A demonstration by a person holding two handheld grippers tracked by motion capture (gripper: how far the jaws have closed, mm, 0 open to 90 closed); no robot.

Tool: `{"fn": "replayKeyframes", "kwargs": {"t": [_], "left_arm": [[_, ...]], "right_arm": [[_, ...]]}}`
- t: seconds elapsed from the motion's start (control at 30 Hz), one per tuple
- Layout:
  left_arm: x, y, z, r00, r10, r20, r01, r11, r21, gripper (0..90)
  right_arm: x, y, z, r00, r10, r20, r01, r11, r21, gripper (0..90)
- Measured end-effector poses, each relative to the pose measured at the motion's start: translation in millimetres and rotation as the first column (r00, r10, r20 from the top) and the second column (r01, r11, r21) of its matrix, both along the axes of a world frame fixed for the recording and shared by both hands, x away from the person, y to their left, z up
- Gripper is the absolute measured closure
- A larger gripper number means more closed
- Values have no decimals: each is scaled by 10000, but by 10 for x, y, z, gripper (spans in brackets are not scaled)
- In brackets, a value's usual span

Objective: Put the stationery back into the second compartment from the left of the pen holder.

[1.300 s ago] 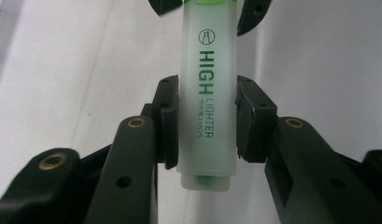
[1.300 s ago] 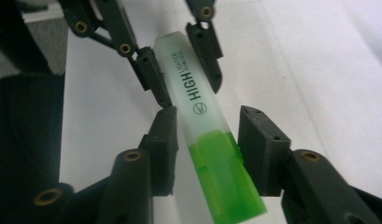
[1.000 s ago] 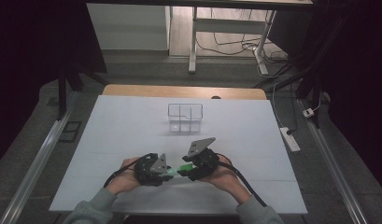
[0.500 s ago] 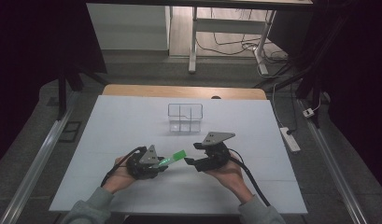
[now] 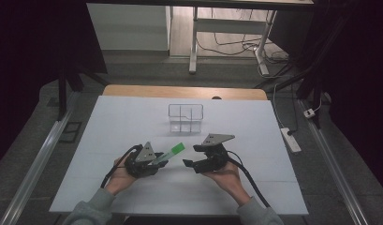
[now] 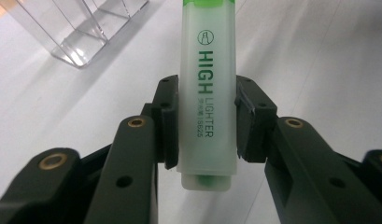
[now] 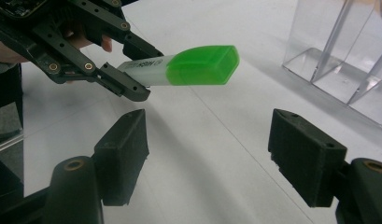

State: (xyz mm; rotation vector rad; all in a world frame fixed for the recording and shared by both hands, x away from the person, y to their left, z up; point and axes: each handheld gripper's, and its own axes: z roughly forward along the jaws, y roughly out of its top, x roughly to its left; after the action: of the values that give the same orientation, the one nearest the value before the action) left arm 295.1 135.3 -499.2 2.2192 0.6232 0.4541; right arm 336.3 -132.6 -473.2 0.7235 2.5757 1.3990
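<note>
High view: a white tabletop (image 5: 133, 122) is seen, w/ a clear plastic divided organiser box (image 5: 186, 118) standing near its far middle. The left gripper (image 5: 162, 160) is held in the person's left hand (image 5: 118, 174) at the near part of the table. A pale-bodied highlighter pen with a bright green cap (image 5: 170, 153) is clamped in it, cap end pointed up and toward the box but well apart from it. The right gripper (image 5: 188, 163) is held just beside, in the right hand (image 5: 225, 174); its jaws are spread and nothing is between them.

Left gripper view: the highlighter (image 6: 208, 88) is pinched by both black pads at its lower body, approx. upright in the frame, lettering "HIGH LIGHTER" readable. The box (image 6: 81, 28) is seen at top left.

Right gripper view: the jaws are wide apart, w/ bare table between. The left gripper (image 7: 132, 70) is seen at upper left w/ the pen (image 7: 188, 66) held above the table surface. The box (image 7: 343, 56) stands at right.
</note>
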Motion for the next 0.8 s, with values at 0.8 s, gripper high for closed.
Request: {"fn": "replayKeyframes", "kwargs": {"t": [0.8], "left_arm": [[-130, -362, -29, 9965, -343, 764, 344, 9994, 5, 644]], "right_arm": [[-16, 89, -59, 9990, -44, -451, 72, 9981, 616, 317]]}}
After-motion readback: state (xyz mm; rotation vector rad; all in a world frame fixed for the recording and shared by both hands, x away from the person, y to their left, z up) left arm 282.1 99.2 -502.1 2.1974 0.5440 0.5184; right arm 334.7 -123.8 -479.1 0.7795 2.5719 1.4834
